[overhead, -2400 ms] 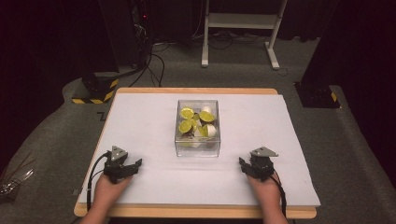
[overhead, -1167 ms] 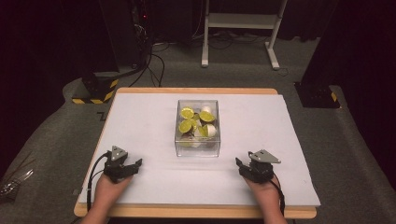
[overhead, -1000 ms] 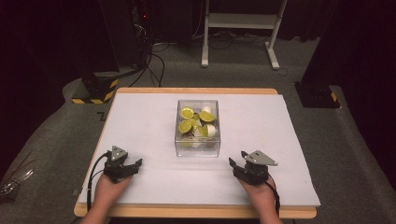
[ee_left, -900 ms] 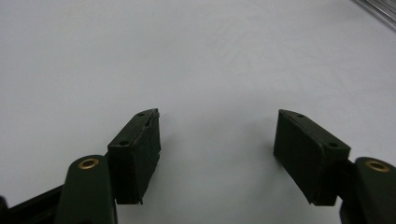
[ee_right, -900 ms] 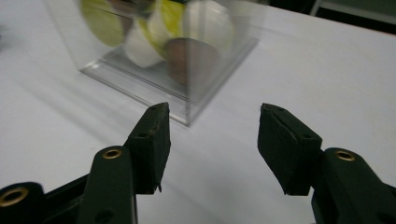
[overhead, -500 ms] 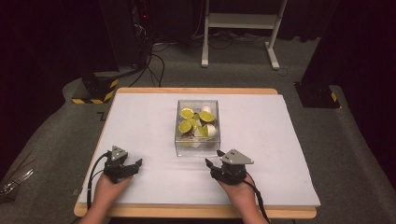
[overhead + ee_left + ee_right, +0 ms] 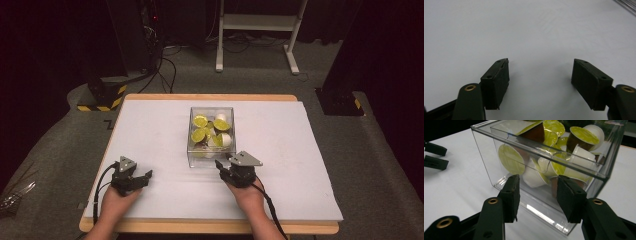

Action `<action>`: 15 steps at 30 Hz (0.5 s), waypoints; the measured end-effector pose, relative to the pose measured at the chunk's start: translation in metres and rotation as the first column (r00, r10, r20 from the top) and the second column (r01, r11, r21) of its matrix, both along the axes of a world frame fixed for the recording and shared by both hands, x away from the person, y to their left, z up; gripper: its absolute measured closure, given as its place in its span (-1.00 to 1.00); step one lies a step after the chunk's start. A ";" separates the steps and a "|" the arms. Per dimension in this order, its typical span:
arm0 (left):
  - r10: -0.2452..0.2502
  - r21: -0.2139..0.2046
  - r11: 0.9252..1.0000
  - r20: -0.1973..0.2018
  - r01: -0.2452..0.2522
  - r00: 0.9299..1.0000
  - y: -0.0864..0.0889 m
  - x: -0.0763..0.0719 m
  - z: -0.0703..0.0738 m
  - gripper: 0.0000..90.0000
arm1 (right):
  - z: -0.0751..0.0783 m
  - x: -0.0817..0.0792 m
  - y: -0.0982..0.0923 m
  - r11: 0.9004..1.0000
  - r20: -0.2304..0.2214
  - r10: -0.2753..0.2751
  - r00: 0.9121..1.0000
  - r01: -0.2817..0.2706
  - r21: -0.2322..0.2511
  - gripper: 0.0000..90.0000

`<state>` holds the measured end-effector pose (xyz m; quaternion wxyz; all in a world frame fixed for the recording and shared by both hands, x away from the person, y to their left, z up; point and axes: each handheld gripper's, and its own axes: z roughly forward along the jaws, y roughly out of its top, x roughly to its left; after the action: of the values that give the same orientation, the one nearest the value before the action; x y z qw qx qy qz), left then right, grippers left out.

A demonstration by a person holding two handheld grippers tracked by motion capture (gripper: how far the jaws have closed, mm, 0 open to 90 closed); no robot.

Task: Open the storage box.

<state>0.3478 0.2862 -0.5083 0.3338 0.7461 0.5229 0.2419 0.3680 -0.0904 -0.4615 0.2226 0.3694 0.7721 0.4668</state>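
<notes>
**Right gripper at the capsule box, left gripper parked on the mat**

Table (image 7: pixel 200 97) first: a wooden top covered almost edge to edge by a white mat (image 7: pixel 300 150). Near the middle of the mat stands a clear plastic box (image 7: pixel 195 150), open at the top and holding a heap of coffee capsules (image 7: pixel 212 132), some with yellow-green foil lids, some white-bodied, some brown.

Just in front of the box's near wall sits the right gripper (image 7: pixel 222 167), held by the person's right hand (image 7: pixel 247 192). In the right gripper view its two black jaws stand partly apart and have just been closing; the box's near lower corner (image 7: pixel 536 202) shows behind the gap between them, and nothing is gripped.

Well apart, toward the mat's near left corner, the left gripper (image 7: pixel 142 177) rests in the left hand (image 7: pixel 117 200). The left gripper view shows its jaws (image 7: pixel 540 82) parted over bare mat, holding nothing.
</notes>
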 end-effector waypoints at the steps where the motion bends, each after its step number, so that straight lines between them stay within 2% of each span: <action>1: -0.001 0.000 1.000 -0.001 0.001 1.000 0.000 0.000 0.000 -0.32 | 0.000 0.001 0.001 1.000 -0.004 -0.001 1.000 0.001 0.002 0.21; 7: 0.000 0.000 1.000 0.000 0.000 1.000 0.000 0.000 0.000 -0.32 | -0.003 0.011 0.004 1.000 -0.006 -0.012 1.000 0.011 -0.006 0.20; 15: -0.001 0.000 1.000 -0.001 0.001 1.000 0.000 0.000 0.000 -0.32 | -0.003 0.015 -0.003 1.000 -0.006 -0.004 1.000 0.004 -0.024 0.34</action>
<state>0.3477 0.2862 -0.5082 0.3338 0.7464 0.5228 0.2412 0.3826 -0.0932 -0.4648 0.2255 0.3697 0.7776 0.4559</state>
